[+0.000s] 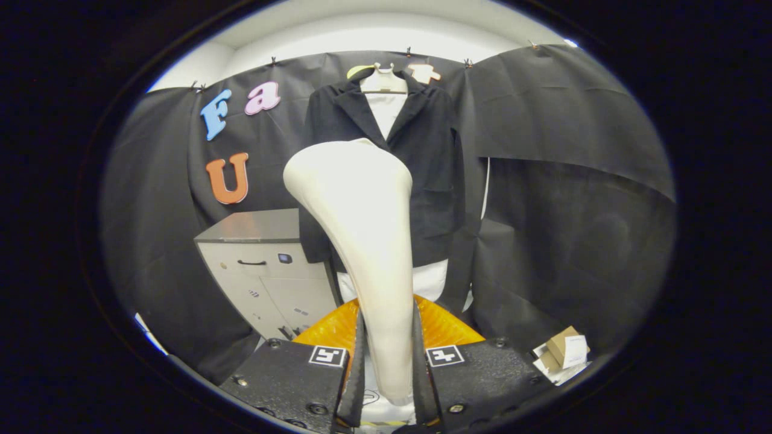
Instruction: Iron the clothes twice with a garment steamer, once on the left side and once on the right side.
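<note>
A cream garment steamer [362, 235] stands upright between my two fingers, and my gripper [387, 355] is shut on its handle. Its broad head rises in front of the clothes. A dark jacket [431, 157] over a white shirt [386, 111] hangs on a hanger against the booth wall, beyond the steamer. The steamer's head covers the jacket's left front panel and is apart from the cloth.
A grey cabinet [265, 271] with a dark handle stands left of the hanging clothes. Small cardboard boxes [564, 352] lie on the floor to the right of my fingers. An orange ribbed part [443, 325] sits just behind the fingers.
</note>
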